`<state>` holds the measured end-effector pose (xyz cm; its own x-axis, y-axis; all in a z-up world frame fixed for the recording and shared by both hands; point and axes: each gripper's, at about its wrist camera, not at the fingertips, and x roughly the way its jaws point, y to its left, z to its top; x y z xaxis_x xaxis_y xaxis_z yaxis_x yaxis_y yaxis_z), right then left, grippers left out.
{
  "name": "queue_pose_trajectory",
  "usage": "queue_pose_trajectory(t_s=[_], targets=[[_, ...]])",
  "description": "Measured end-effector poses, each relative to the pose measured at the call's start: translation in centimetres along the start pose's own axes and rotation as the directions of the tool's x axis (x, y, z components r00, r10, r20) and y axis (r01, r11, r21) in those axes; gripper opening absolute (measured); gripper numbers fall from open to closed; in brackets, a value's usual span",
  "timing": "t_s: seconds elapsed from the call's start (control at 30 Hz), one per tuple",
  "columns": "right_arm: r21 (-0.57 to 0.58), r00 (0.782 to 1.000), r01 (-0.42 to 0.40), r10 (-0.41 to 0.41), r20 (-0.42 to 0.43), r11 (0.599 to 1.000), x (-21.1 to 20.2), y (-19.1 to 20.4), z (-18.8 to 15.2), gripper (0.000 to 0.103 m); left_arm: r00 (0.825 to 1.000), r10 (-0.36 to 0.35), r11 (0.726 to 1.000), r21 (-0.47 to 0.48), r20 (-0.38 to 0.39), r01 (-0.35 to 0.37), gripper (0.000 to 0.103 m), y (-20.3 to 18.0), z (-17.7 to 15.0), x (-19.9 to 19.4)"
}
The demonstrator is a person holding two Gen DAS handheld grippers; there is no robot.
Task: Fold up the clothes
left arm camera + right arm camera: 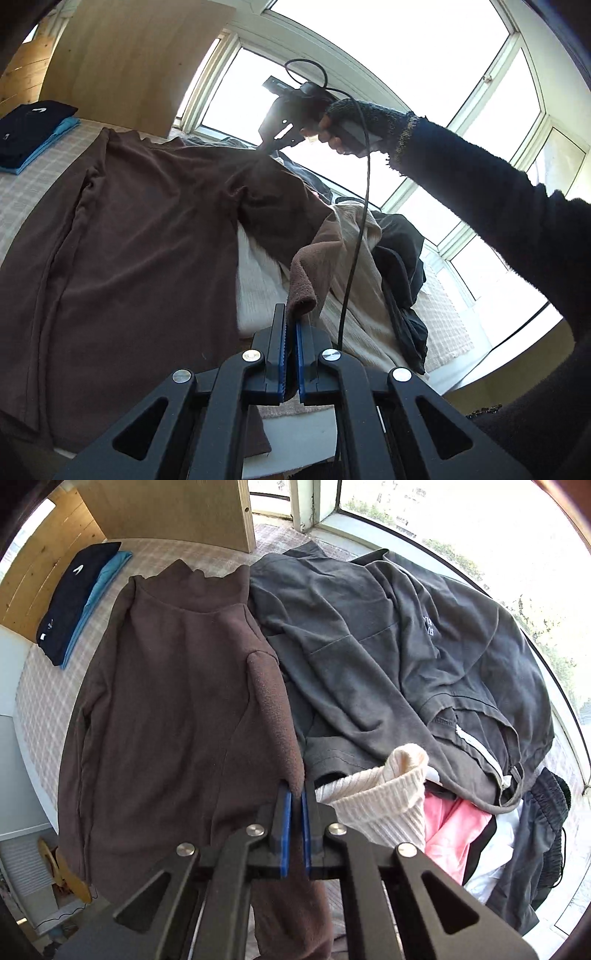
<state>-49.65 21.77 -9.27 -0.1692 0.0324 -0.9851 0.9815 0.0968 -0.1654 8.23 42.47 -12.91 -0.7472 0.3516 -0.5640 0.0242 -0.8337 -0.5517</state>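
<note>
We see the brown top (166, 701) spread flat on the checked bed (44, 686), collar toward the wooden board (177, 509) at the far end. Our left hand-held gripper (290, 332) has its blue pads pressed together on the cuff of the brown sleeve (301, 280), which rises off the pile and drapes back toward the shoulder. Our right hand-held gripper (295, 805) is pinching the same top near the shoulder, the fleece bulging up just above its fingertips. In the left wrist view the right hand-held gripper (264, 146) shows against the bright window (406, 55), held in a gloved hand (351, 129), its tips touching the brown fabric at the shoulder; a black cable (358, 240) hangs down from it.

Right beside the top, touching its edge, lies the heap of unfolded clothes: a grey sweatshirt (388, 646) on top, a cream ribbed knit (384, 797) just by our right fingers, a pink garment (454, 830) beneath that, and dark shorts (535, 849) at the far right edge.

Over in the far left corner of the bed, well apart from the top, sits the folded stack: a navy shirt (74, 594) lying on a blue one (99, 598).
</note>
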Motion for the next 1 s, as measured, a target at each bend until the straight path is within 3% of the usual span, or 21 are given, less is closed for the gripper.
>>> queue_pose_trajectory(t_s=[0.1, 0.27, 0.33, 0.47, 0.53, 0.7, 0.77, 0.87, 0.9, 1.0], targets=[[-0.06, 0.988, 0.154, -0.155, -0.021, 0.986, 0.1, 2.4, 1.6, 0.005, 0.998, 0.065, 0.988, -0.138, -0.006, -0.065, 0.003, 4.6, -1.9, -1.1], [-0.108, 0.967, 0.253, -0.256, -0.016, 0.961, 2.6, 6.9, 4.9, 0.005, 0.988, 0.141, 0.932, -0.327, -0.062, -0.154, 0.003, 10.4, -6.2, -1.4], [-0.125, 0.971, 0.234, -0.238, -0.018, 0.964, 3.9, 8.4, 5.8, 0.008, 0.985, 0.151, 0.91, -0.376, -0.088, -0.173, 0.003, 11.7, -7.7, -1.3], [-0.132, 0.995, 0.099, -0.096, 0.03, 0.986, 2.2, 8.9, 4.6, 0.022, 0.985, 0.15, 0.885, -0.433, -0.081, -0.17, 0.003, 12.6, -9.0, -1.7], [-0.116, 0.995, 0.09, -0.083, 0.062, 0.989, 0.9, 7.9, 2.9, 0.029, 0.987, 0.143, 0.885, -0.438, -0.069, -0.159, 0.003, 12.6, -9.0, -1.6], [-0.191, 0.999, 0.037, -0.03, 0.04, 0.981, 0.9, 7.5, -3.4, 0.03, 0.986, 0.148, 0.903, -0.397, -0.076, -0.166, 0.003, 12.1, -8.5, -1.3], [-0.164, 1.0, 0.018, -0.014, 0.025, 0.986, 1.2, 7.0, -3.7, 0.03, 0.985, 0.151, 0.909, -0.38, -0.083, -0.172, 0.003, 11.9, -8.3, -1.2], [-0.013, 0.994, -0.111, 0.111, -0.016, 0.994, 1.2, 5.8, -1.9, 0.03, 0.983, 0.16, 0.918, -0.352, -0.092, -0.182, 0.003, 11.5, -8.2, -1.1], [0.017, 0.993, -0.118, 0.119, -0.026, 0.993, 1.3, 5.7, -1.3, 0.03, 0.982, 0.164, 0.921, -0.342, -0.091, -0.186, 0.003, 11.4, -8.1, -1.2], [-0.008, 0.998, 0.031, -0.032, -0.06, 0.999, 1.8, 7.2, 1.1, 0.03, 0.978, 0.192, 0.932, -0.297, -0.088, -0.209, 0.003, 10.8, -7.9, -1.2]])
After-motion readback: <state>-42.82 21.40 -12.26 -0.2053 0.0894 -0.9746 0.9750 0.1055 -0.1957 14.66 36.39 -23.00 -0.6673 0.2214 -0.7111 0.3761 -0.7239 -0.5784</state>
